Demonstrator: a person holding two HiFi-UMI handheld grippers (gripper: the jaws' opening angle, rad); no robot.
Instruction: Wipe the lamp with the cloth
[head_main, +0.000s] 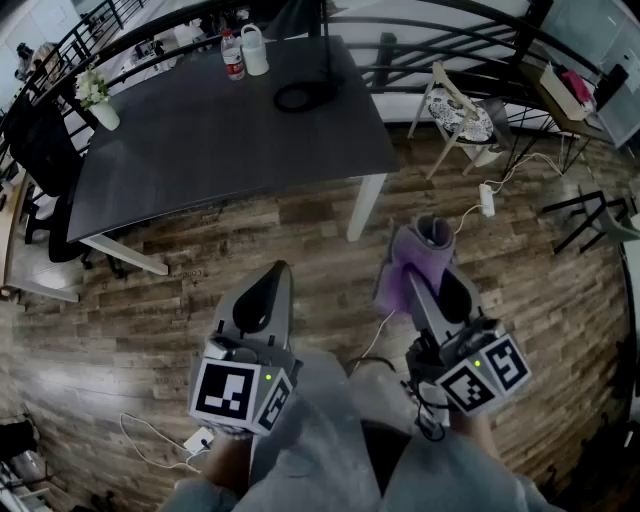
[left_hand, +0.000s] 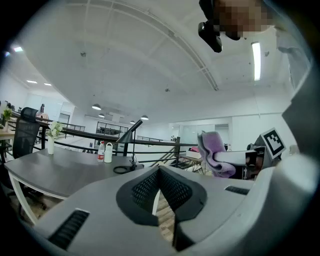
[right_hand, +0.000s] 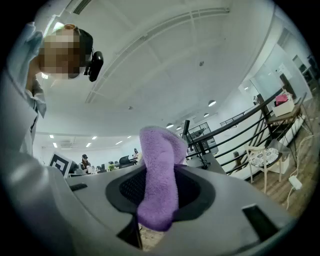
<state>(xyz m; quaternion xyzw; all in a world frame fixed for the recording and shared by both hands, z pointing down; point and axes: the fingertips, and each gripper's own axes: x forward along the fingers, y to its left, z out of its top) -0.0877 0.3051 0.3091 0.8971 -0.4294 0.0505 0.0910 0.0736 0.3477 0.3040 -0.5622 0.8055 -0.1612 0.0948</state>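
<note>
A black desk lamp (head_main: 318, 70) with a ring-shaped base stands on the far side of the dark table (head_main: 200, 150); its slanted arm also shows in the left gripper view (left_hand: 128, 136). My right gripper (head_main: 420, 272) is shut on a purple cloth (head_main: 412, 262), which bulges up between the jaws (right_hand: 159, 180). My left gripper (head_main: 279, 270) is shut with nothing in it, the jaws meeting in a point (left_hand: 159, 172). Both grippers hang over the wood floor, well short of the table. From the left gripper's camera the cloth (left_hand: 216, 155) appears to the right.
On the table stand a white jug (head_main: 255, 50), a water bottle (head_main: 233, 56) and a vase of flowers (head_main: 98, 100). A black chair (head_main: 45, 170) is at the left, a white chair (head_main: 462, 115) at the right. Cables and a power strip (head_main: 487, 198) lie on the floor. A railing runs behind.
</note>
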